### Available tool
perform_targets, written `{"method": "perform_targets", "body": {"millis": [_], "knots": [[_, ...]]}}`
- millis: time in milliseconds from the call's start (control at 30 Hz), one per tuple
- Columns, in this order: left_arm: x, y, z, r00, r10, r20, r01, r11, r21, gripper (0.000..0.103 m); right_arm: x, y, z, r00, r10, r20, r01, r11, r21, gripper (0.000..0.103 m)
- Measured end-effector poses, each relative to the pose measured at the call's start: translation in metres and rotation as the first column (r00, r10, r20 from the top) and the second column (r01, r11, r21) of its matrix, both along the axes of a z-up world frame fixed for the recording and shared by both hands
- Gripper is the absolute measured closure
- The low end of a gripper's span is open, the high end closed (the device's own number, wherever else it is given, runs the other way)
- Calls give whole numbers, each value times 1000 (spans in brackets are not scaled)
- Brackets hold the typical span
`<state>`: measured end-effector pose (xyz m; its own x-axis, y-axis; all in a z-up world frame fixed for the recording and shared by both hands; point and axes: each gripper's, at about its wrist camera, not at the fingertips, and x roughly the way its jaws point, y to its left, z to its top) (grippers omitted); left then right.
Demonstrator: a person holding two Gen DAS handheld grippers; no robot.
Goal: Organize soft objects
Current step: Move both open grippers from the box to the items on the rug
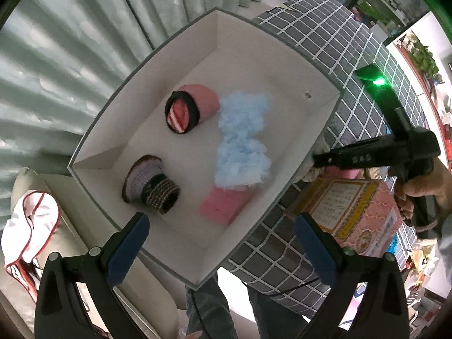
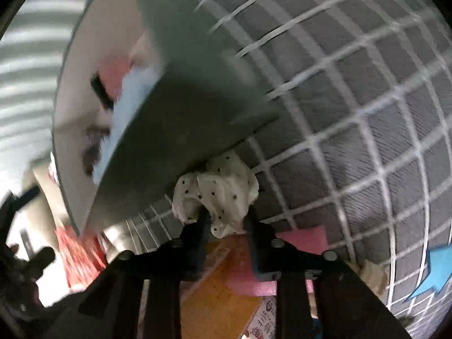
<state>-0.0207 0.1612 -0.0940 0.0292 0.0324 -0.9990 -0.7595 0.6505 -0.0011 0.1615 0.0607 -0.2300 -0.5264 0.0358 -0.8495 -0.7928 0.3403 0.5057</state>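
Key relation: the white dotted cloth (image 2: 223, 186) is pinched by the right gripper (image 2: 226, 220) just outside the near-right wall of the box (image 1: 93, 130); the box opening lies to the left.
Left gripper (image 1: 223, 226): spread wide, empty, held above the box.
Box contents: blue fluff (image 1: 243, 141), two knitted pieces, pink sponge.
Surface: grey grid-patterned cushion (image 1: 353, 65).
Room: curtain on the far side.

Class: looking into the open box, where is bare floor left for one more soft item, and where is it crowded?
Bare floor lies at the far end of the box, beyond the pink roll and blue fluff, and in the near corner below the knitted bootie and pink sponge. The middle is crowded.
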Motion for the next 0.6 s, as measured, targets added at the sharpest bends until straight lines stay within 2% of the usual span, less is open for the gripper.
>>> {"method": "perform_targets", "body": {"millis": [100,200,300,367,467,533,567,600], "knots": [[16,-5,6,1000,-30,6,30,999,19,0,34,-21,10,981,-196,-12,196,980,35,81],[33,-12,13,997,-73,18,72,997,37,0,71,-53,22,932,-363,-11,363,930,62,81],[57,-21,20,991,-133,32,131,990,43,0,93,-85,26,888,-460,4,458,886,65,81],[74,-30,23,983,-177,39,175,983,50,0,112,-110,30,849,-527,47,524,850,56,81],[93,-39,25,976,-211,52,209,977,49,0,144,-155,31,756,-638,149,641,767,34,81],[101,-43,24,973,-223,53,221,974,44,0,160,-181,37,677,-691,253,709,705,28,79],[104,-46,24,972,-230,50,228,973,45,0,164,-188,41,655,-710,258,728,684,35,68],[106,-47,23,971,-235,47,233,971,44,0,162,-191,45,647,-723,242,737,675,45,54]]}}
